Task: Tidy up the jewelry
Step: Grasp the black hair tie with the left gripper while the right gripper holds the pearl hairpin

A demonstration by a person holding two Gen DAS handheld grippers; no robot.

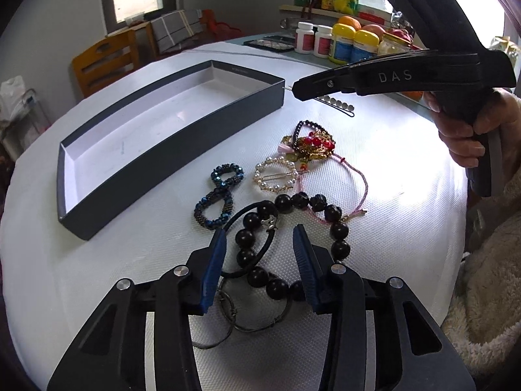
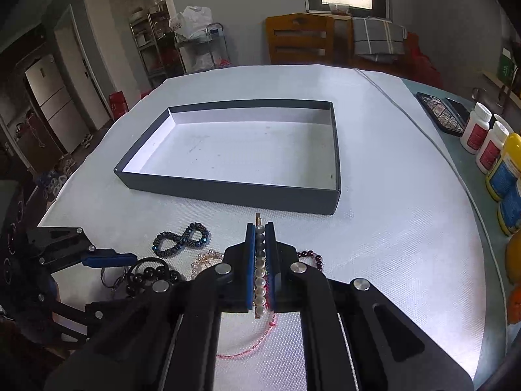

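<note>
The right gripper, lettered "DAS" on its side, is clenched on a slim pearl hair clip, lifted just short of the shallow grey cardboard box. The left gripper stands parted, pads clear, around a glossy black bead bracelet on the textured white tablecloth.

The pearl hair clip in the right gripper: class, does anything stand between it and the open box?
Nothing visible does. The right gripper is shut on the pearl hair clip, and only bare white table cover lies between it and the empty box ahead.

box: 1 | black bead bracelet: 1 | pearl hair clip: 1 | white bottles: 2
</note>
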